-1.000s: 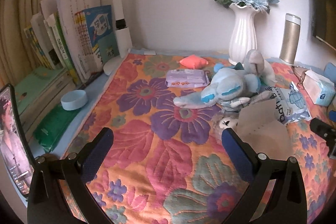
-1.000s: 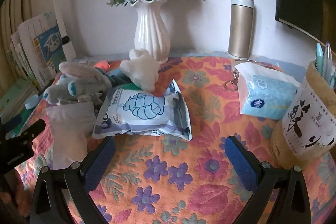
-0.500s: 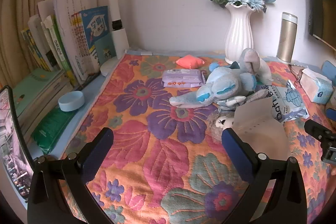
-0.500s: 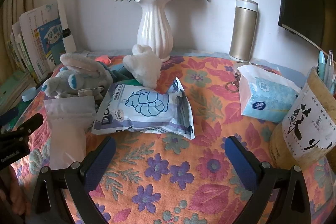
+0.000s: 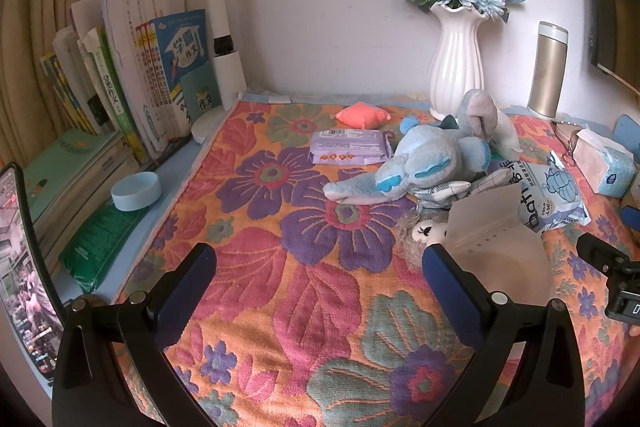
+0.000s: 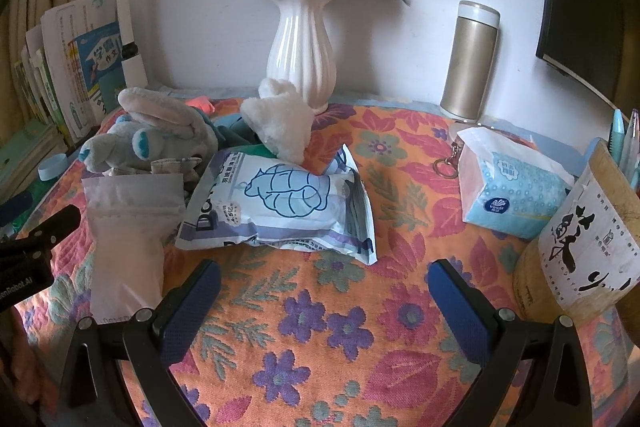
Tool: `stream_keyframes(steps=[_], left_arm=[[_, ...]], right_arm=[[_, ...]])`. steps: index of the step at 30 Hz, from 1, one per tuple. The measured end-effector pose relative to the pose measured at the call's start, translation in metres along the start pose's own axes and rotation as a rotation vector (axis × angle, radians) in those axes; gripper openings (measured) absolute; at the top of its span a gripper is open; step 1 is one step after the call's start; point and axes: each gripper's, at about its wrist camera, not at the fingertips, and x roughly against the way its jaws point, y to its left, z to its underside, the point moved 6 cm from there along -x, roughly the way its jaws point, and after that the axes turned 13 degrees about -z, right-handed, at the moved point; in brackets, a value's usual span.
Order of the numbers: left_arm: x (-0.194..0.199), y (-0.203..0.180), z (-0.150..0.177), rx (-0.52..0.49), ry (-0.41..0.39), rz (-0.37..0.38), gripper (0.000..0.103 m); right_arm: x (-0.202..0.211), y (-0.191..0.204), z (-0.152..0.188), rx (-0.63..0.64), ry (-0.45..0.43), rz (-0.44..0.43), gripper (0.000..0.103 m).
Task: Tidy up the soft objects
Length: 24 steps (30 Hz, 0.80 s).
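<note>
- Blue-grey plush rabbit (image 5: 424,159) lies on its side just in front of the white vase (image 5: 456,63), ears toward the vase.
- White fluffy plush (image 6: 280,119) rests against the vase's foot.
- Orange cushion (image 5: 362,115) sits left of the vase.
- Small furry toy (image 5: 420,233) lies well forward of the vase, partly hidden by a translucent bag.

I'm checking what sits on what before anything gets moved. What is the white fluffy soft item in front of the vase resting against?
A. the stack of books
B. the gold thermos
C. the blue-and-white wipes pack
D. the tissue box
C: in the right wrist view the white fluffy item leans onto the top edge of the wipes pack, well clear of the thermos and the tissue box.
</note>
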Motion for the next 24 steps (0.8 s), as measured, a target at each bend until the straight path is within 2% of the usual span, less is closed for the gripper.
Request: stream_keyframes(steps=[12, 16, 19, 24], left_arm=[[-0.008, 0.011, 0.001, 0.052, 0.041, -0.034, 0.103], [-0.014, 0.019, -0.002, 0.085, 0.077, -0.05, 0.103], [-0.019, 0.03, -0.012, 0.115, 0.111, -0.011, 0.103], [-0.024, 0.076, -0.041, 0.197, 0.152, -0.184, 0.103]], right_arm=[[-0.001, 0.0, 0.0, 0.003, 0.003, 0.001, 0.103], [-0.002, 0.001, 0.0, 0.002, 0.004, -0.001, 0.103], [-0.002, 0.001, 0.0, -0.003, 0.007, -0.006, 0.103], [-0.001, -0.004, -0.001, -0.041, 0.012, -0.047, 0.103]])
